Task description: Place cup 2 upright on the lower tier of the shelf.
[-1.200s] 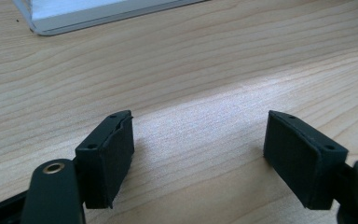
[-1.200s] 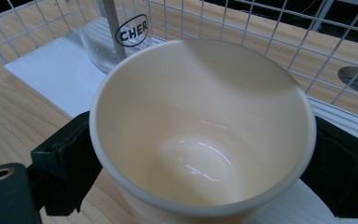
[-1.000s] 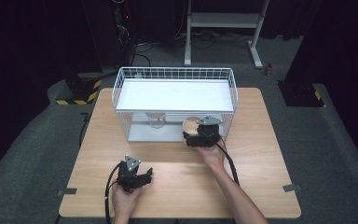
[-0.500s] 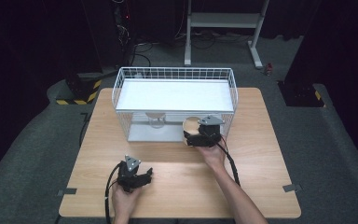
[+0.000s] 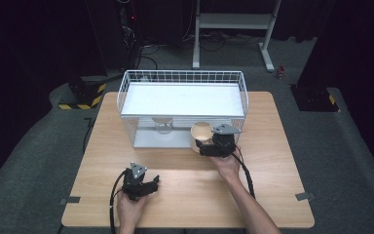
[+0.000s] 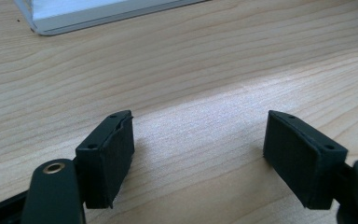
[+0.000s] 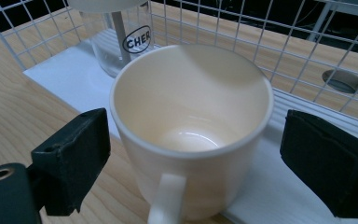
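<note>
A cream mug (image 7: 191,116) stands upright and empty, its handle toward the camera, at the front edge of the white wire basket (image 7: 261,51). My right gripper (image 7: 196,126) is open with one jaw on each side of the mug; the left jaw is almost at its wall and the right jaw stands apart. From above, the mug (image 5: 201,132) sits just in front of the basket (image 5: 182,75), with the right gripper (image 5: 216,145) behind it. My left gripper (image 6: 200,126) is open over bare wood, and in the high view the left gripper (image 5: 139,181) rests near the table's front.
A clear glass (image 7: 121,42) with a printed label stands inside the basket behind the mug, and the glass (image 5: 163,126) sits at the front middle of the basket in the high view. The wooden table (image 5: 272,185) has free room at its right and front. Cables trail from both grippers.
The right hand and its gripper have shifted slightly toward the person. The mug and the left gripper stay where they were.
</note>
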The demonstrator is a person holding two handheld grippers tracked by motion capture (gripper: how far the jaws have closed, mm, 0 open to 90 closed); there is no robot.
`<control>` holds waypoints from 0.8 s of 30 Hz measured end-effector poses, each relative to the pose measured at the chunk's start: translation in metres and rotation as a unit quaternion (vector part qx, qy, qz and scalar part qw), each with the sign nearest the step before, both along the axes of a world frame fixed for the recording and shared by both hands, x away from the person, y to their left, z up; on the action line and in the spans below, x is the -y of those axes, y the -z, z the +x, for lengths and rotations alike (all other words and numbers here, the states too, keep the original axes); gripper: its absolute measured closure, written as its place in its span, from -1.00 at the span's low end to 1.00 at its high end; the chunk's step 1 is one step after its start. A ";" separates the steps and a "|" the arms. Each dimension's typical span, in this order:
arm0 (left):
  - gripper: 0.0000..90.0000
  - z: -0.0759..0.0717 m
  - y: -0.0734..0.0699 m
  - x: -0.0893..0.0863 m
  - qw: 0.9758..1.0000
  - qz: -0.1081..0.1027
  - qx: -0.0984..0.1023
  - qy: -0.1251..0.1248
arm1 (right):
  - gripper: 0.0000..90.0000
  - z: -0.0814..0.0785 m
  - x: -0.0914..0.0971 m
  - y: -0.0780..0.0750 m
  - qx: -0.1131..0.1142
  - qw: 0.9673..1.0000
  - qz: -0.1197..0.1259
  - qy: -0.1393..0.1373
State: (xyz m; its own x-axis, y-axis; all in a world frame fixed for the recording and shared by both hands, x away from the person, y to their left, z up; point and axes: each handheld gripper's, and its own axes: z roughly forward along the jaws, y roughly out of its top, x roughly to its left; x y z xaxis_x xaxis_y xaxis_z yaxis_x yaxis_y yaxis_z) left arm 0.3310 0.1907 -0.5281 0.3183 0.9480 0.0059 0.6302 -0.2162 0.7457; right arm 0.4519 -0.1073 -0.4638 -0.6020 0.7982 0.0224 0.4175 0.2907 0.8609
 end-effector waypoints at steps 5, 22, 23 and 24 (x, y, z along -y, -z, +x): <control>-0.45 0.000 0.000 0.000 1.000 0.000 0.000 0.000 | -0.80 -0.005 0.006 0.001 -0.003 1.000 -0.003 0.001; -0.45 0.000 0.000 0.000 1.000 0.000 -0.001 0.001 | -0.65 -0.027 0.015 0.018 -0.030 0.999 -0.013 0.012; -0.45 0.000 0.000 0.000 1.000 0.000 -0.001 0.002 | -0.63 -0.028 0.016 0.020 -0.035 0.999 -0.012 0.014; -0.45 0.000 0.000 0.000 1.000 0.000 -0.001 0.001 | -0.61 -0.028 0.016 0.022 -0.037 0.999 -0.013 0.014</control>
